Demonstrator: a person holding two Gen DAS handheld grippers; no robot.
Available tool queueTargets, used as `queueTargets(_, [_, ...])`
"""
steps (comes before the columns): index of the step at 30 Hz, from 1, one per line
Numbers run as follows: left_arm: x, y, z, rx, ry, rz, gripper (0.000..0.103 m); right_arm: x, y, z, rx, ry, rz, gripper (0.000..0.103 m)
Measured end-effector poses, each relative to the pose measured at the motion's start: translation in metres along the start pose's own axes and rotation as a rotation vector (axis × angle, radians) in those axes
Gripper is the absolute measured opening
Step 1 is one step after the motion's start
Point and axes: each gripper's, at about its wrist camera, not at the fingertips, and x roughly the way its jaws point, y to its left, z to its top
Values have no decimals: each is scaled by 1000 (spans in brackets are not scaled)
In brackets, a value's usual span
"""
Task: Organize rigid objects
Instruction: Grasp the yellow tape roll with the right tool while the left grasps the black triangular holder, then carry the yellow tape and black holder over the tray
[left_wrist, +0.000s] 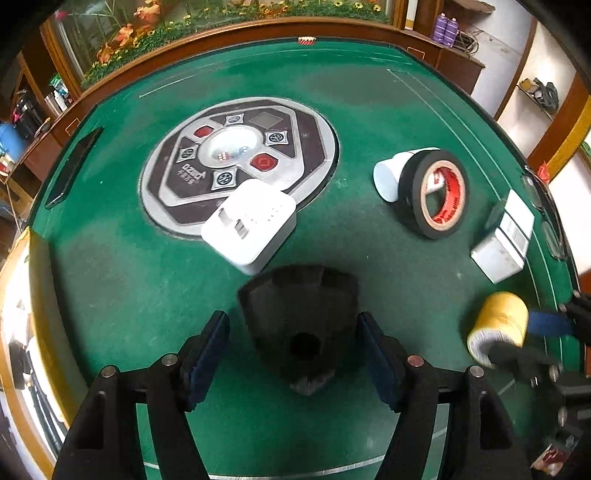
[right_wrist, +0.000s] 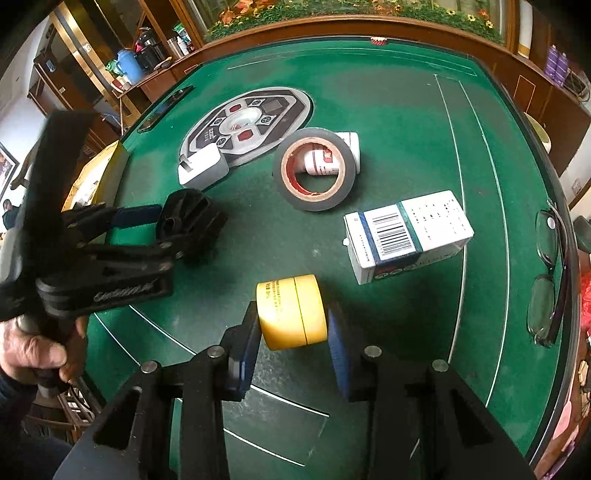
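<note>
Near the table's front edge, the right gripper brackets the yellow jar, jaws wide; squeeze squarely so it won't roll. The left gripper gapes around the black bracket.

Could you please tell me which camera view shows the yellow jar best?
The right wrist view: the yellow jar lies on its side, sharp and whole, between the right claw's pads. In the left wrist view the jar sits blurred near the right edge, partly covered by that claw.
</note>
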Motion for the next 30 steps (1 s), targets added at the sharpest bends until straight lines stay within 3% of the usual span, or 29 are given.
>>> queueTargets(2, [1, 2, 0, -18, -11, -16, 74, 1, 0, -2, 0, 3, 3, 33])
queueTargets(4, [-2, 5, -3, -35, -18, -34, 65, 2, 0, -3, 2, 5, 4, 33])
queueTargets(16, [-33, 4, -54, -57, -74, -88, 65, 4, 14, -3, -13, 0, -1, 33])
queueTargets(30, [-74, 48, -71, -154, -150, -56, 65, 9, 56, 4, -85, -14, 46, 32])
